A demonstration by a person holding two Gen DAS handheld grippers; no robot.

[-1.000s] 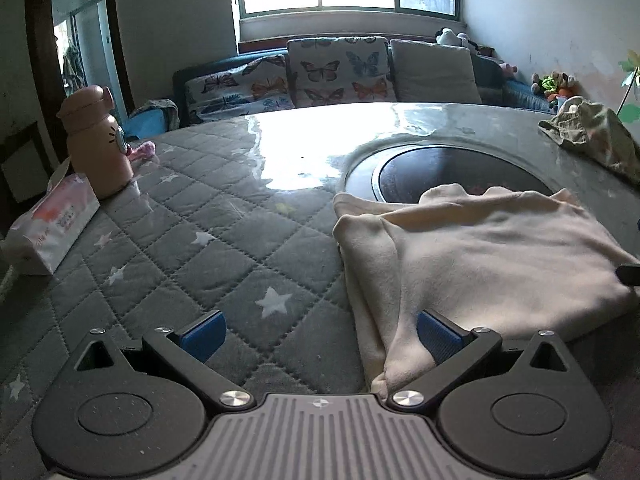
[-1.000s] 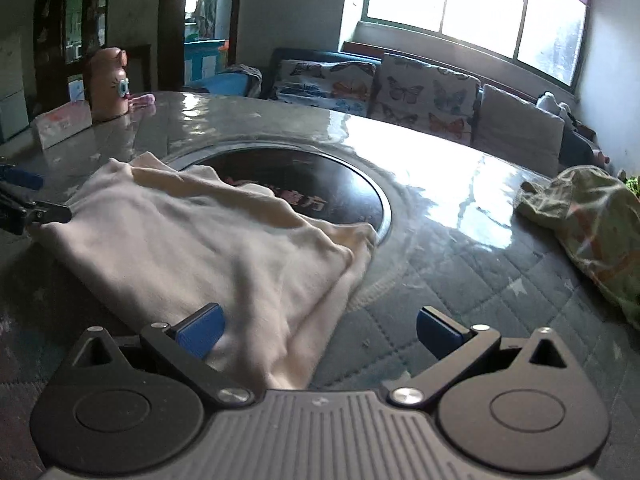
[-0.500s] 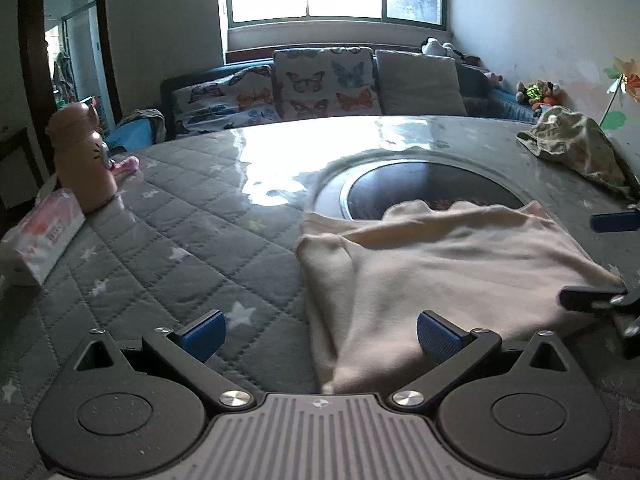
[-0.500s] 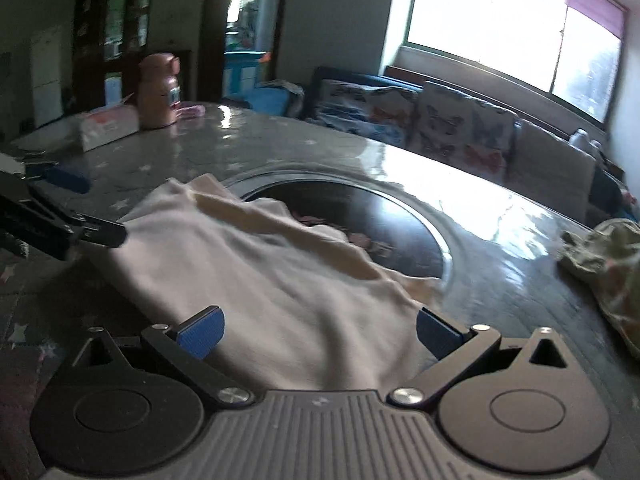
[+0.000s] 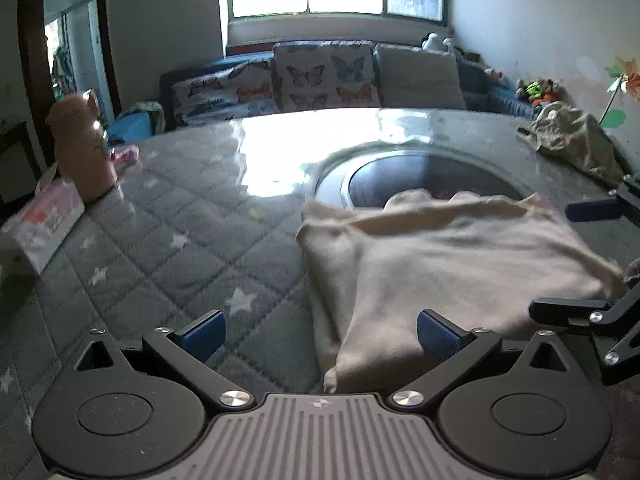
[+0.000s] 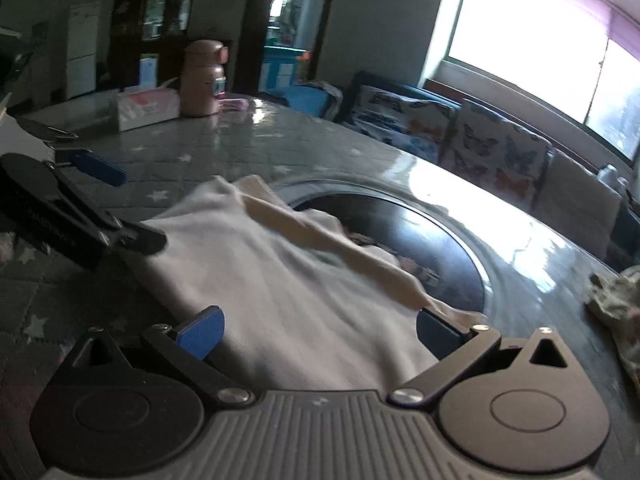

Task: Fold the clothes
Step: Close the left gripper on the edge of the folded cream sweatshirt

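Since the earlier frame both tools have closed in on the cream garment (image 5: 452, 264). Left tool (image 5: 318, 330) and right tool (image 6: 318, 330) stand apart, gripping nothing, facing each other across its near edge on the bench (image 5: 168, 232). The right one lies nearer, cloth between its fingers.

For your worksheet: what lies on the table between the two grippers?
The cream garment lies between the left gripper and right gripper, in both views.

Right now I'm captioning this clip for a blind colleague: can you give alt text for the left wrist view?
A folded cream garment lies on a grey star-quilted table, between the open left tongs in the foreground. The open right tongs reach in at the garment's right edge; a pink bottle stands far left.
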